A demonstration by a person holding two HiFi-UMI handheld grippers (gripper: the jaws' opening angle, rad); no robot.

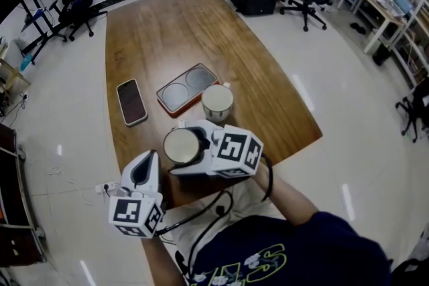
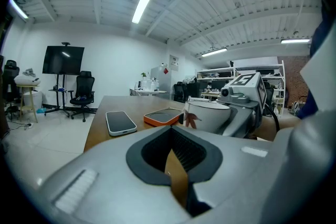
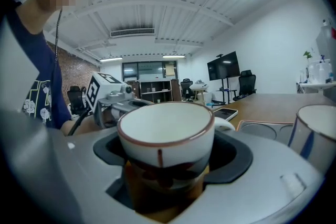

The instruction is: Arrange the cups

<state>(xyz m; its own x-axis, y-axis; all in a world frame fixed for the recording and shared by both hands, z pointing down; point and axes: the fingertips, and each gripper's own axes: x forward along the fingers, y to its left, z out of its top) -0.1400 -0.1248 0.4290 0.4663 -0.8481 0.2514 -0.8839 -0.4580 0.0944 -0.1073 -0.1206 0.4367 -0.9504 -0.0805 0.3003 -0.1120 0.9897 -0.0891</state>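
The right tool (image 1: 182, 147) was clenched on a cup (image 3: 164, 136) near the orange tray (image 1: 175, 97), on its side toward the person. It was probably held ready for one of the tray's two round recesses. A second cup (image 1: 217, 102) stood just beside the tray. The left tool (image 1: 146, 167), closed on nothing, sat farther from the tray, seemingly idle. The held cup was white with a thin brown rim, a dark reddish motif and a small handle.
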